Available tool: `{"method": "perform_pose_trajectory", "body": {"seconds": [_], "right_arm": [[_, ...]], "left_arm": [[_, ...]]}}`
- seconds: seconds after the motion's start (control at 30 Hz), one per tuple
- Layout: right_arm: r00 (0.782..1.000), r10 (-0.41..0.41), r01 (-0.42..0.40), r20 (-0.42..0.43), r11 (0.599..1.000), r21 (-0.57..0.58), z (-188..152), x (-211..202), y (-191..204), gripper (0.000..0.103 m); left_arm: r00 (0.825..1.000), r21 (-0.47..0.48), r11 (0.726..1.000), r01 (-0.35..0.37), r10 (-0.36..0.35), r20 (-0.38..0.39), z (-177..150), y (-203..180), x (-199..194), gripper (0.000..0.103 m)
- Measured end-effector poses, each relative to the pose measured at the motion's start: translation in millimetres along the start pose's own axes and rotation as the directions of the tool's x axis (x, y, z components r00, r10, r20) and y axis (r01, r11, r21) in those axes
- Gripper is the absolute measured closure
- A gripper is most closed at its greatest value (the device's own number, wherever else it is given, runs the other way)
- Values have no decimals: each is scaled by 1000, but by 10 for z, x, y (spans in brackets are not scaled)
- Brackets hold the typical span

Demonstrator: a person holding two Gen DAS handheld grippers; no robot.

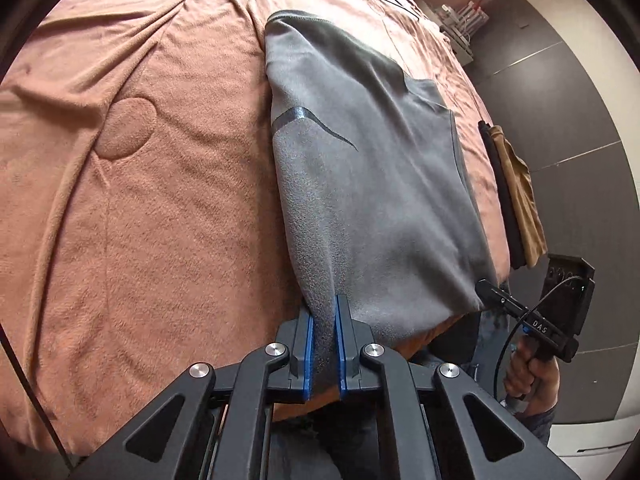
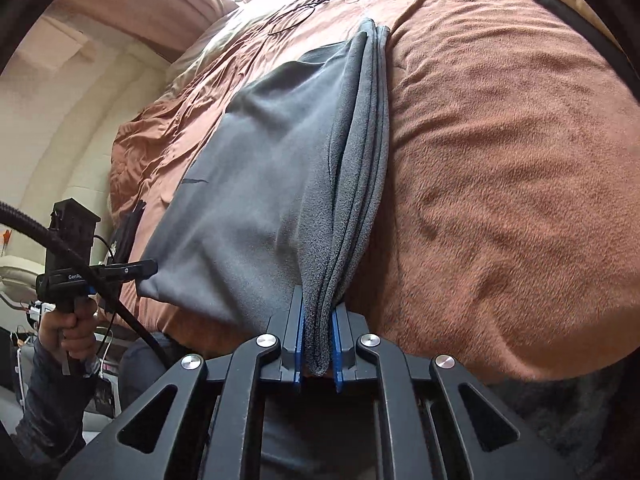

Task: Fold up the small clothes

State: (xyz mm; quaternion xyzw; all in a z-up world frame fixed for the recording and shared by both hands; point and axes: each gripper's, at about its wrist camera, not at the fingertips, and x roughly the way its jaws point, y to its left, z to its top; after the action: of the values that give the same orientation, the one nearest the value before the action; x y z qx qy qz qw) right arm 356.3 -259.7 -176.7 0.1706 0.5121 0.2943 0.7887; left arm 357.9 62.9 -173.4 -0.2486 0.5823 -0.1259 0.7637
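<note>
A grey garment [image 1: 360, 168] with a dark curved stripe lies lengthwise on the pink-brown bed cover [image 1: 160, 200]. My left gripper [image 1: 325, 320] is shut on its near left corner, cloth pinched between the blue pads. In the left wrist view the right gripper [image 1: 486, 290] pinches the near right corner, held by a hand [image 1: 528, 376]. From the right wrist camera, my right gripper [image 2: 318, 336] is shut on a thick stack of layers of the grey garment [image 2: 260, 184]. The left gripper [image 2: 148, 269] grips the other corner at the left there.
A folded tan and black garment [image 1: 516, 200] lies at the bed's right edge. Black cables [image 2: 312, 4] lie at the far end of the bed. Dark tiled floor [image 1: 560, 100] and a rack stand beyond the bed. A person's legs are just below the grippers.
</note>
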Motion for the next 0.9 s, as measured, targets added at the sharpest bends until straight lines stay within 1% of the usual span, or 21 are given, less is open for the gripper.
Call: {"method": "perform_pose_trajectory", "body": {"seconds": [0.13, 0.2, 0.27, 0.3, 0.33, 0.37, 0.4, 0.43, 0.47, 0.5, 0.6, 0.73, 0.77, 0.83, 0.9], "right_arm": [[1000, 12, -12, -15, 1000, -6, -59, 30, 5, 95], [1000, -21, 20, -16, 1000, -24, -36, 13, 2, 93], [999, -36, 36, -21, 999, -18, 45, 18, -12, 90], [999, -48, 48, -16, 999, -13, 90, 4, -26, 80], [998, -60, 60, 6, 998, -13, 141, -24, -36, 61], [997, -66, 67, 35, 998, -16, 195, -62, -42, 50], [996, -68, 69, 60, 997, -16, 246, -96, -51, 31], [995, -62, 63, 79, 998, -17, 300, -122, -60, 30], [995, -56, 57, 84, 998, -20, 355, -128, -68, 30], [995, -55, 57, 86, 998, -22, 406, -112, -72, 30], [993, -66, 68, 96, 997, -23, 580, -36, -131, 30], [993, -64, 64, 95, 998, -6, 732, 154, -142, 30], [993, -66, 67, 97, 998, -4, 786, 192, -152, 30], [992, -73, 74, 105, 997, -10, 761, 198, -108, 30], [991, -77, 80, 110, 997, -19, 835, 259, -71, 30]], "left_arm": [[1000, 6, 1000, -8, 8, -20, -112, 52, 18, 94], [999, 14, 1000, -8, 9, -42, -147, 68, 61, 93], [998, -7, 1000, -20, 19, -56, -114, 96, 98, 91], [998, -24, 999, -31, 30, -59, -93, 122, 105, 90], [997, -37, 999, -32, 30, -65, -64, 134, 113, 88], [997, -44, 999, -28, 25, -66, -30, 161, 112, 80], [998, -49, 999, -24, 21, -57, 6, 172, 106, 75], [999, -50, 998, -28, 26, -41, 32, 185, 84, 64], [999, -46, 998, -38, 37, -20, 60, 176, 68, 56], [999, -37, 998, -49, 49, -2, 91, 170, 53, 54], [998, -18, 998, -55, 55, 21, 206, 147, 65, 53], [997, -17, 998, -63, 64, 44, 382, 159, 108, 53], [996, -17, 997, -70, 70, 50, 436, 162, 122, 53], [992, -10, 995, -103, 103, 72, 531, 152, 125, 53], [989, 10, 993, -118, 116, 92, 636, 117, 121, 53]]}}
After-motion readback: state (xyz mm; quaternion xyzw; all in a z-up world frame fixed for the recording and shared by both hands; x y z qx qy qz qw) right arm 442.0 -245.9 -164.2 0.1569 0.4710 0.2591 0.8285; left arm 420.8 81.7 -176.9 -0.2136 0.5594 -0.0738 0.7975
